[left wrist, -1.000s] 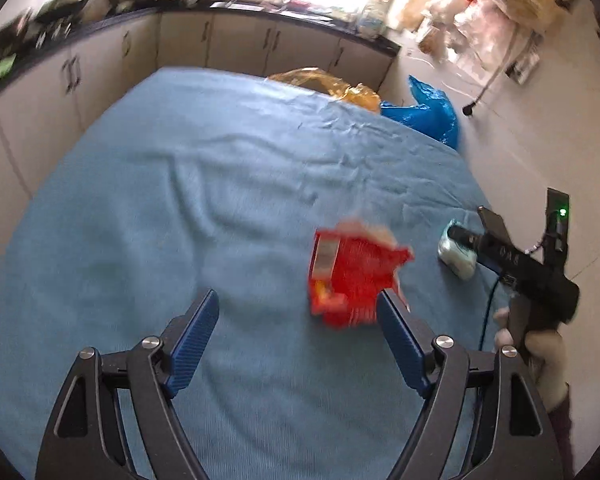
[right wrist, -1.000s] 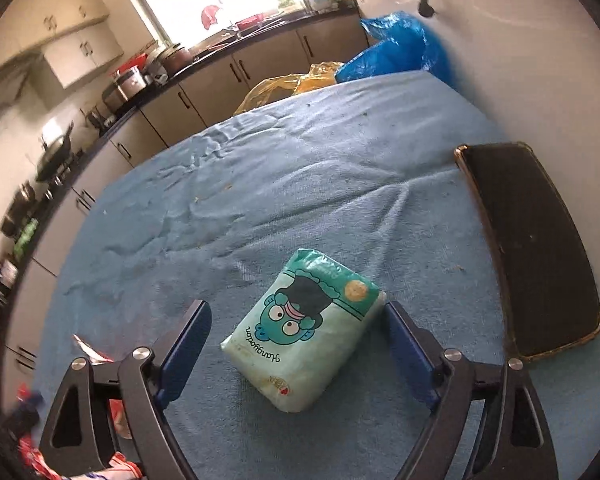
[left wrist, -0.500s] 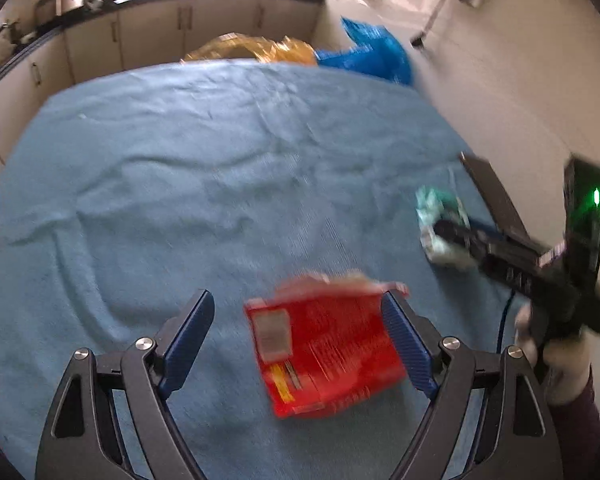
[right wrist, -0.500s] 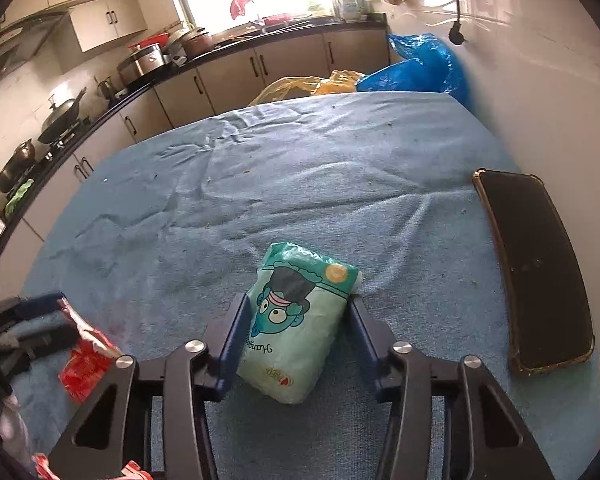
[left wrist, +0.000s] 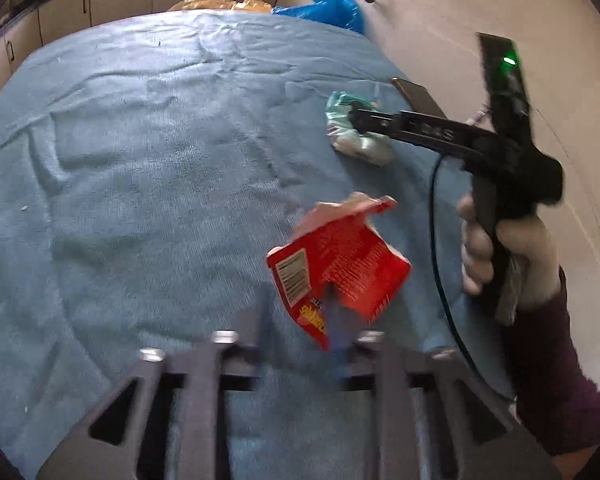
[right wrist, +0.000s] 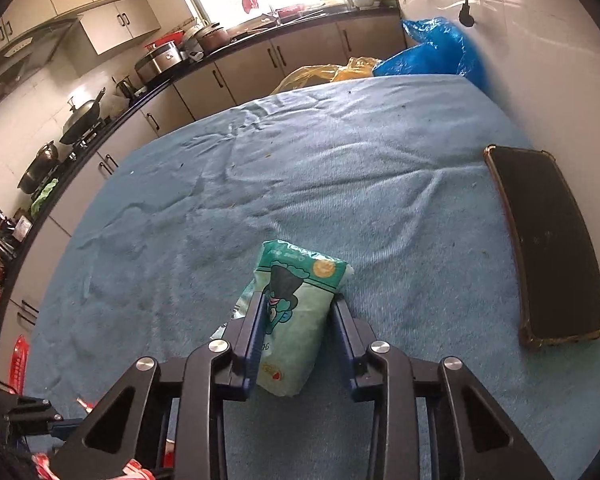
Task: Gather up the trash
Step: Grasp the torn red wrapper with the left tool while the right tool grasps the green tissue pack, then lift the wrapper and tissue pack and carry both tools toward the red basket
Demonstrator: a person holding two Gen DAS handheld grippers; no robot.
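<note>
My right gripper (right wrist: pixel 298 330), wide a second ago, is closing on the one green packet (right wrist: pixel 296 312); my left gripper (left wrist: pixel 300 320) is closing around the one red wrapper (left wrist: pixel 340 264) on the blue cloth (left wrist: pixel 140 160).

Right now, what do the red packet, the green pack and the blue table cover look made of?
Red packet: thin glossy printed film or light card, going by its torn, creased top edge and barcode. Green pack: soft matt plastic wrap that dents between the closing jaws. Table cover: ribbed woven cloth, like towelling, with wrinkles.
</note>
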